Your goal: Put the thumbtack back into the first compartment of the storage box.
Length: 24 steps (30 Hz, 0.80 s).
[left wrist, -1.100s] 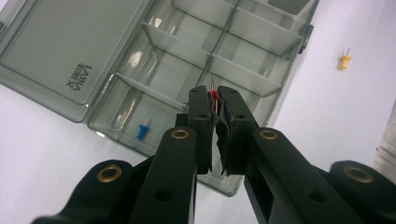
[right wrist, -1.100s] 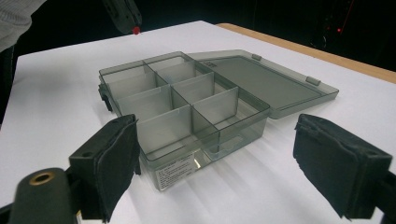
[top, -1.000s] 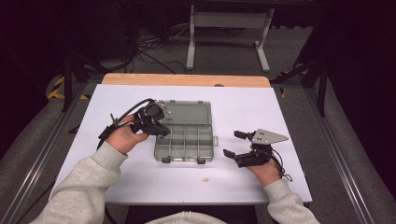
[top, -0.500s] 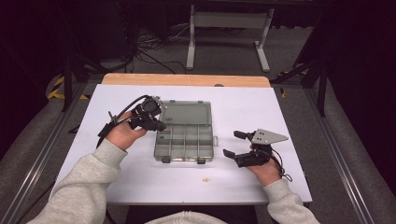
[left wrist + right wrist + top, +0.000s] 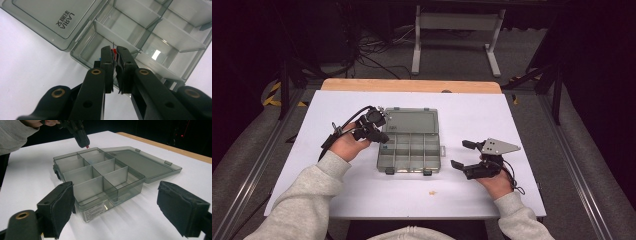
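Item: compartment box (image 5: 410, 149), smoke-grey clear plastic, at table (image 5: 472, 195) centre, lid (image 5: 411, 120) hinged flat toward twelve o'clock so every cell is open from above. Dividers upright; the cells look bare, though a faint blue mark in the cell under the left gripper cannot be identified.

Left gripper (image 5: 382, 136): at nine o'clock of the box, over its far-left corner cell, jaws pressed together on a small red piece (image 5: 114, 51) with a thin wire tip; kept high and nose-down, seemingly so the piece can drop straight into that cell.

Right gripper (image 5: 458, 154): at three o'clock of the box, just beside it on the table, jaws spread wide and holding nothing; judged to be waiting, or ready to steady the box.

Small orange speck (image 5: 431, 192): at six o'clock of the box, untouched.
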Tool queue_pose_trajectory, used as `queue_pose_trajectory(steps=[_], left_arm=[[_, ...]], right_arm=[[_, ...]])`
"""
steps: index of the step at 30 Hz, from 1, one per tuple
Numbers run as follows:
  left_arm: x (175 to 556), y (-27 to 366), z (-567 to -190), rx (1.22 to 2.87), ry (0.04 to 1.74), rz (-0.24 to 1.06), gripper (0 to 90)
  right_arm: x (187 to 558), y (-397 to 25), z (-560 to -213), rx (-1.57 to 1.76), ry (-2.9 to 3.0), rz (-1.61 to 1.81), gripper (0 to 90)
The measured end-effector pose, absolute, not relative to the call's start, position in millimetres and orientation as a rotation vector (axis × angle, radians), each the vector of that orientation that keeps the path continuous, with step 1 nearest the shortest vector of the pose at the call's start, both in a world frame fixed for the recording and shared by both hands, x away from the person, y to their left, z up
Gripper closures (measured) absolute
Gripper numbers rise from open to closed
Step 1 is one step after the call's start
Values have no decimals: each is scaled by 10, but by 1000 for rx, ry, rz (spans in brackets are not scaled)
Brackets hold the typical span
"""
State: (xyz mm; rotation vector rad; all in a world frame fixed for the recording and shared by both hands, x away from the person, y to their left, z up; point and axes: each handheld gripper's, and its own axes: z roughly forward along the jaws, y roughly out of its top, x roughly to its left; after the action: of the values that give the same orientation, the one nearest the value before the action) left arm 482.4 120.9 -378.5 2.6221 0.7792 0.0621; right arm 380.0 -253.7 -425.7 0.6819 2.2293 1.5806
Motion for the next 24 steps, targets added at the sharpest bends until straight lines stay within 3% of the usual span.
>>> queue_pose_trajectory(steps=[24], left_arm=[[4902, 1168, -3981, 2656, 791, 36, 842]], right_arm=[[3796, -2539, -4257, 681, 2231, 1577, 146]])
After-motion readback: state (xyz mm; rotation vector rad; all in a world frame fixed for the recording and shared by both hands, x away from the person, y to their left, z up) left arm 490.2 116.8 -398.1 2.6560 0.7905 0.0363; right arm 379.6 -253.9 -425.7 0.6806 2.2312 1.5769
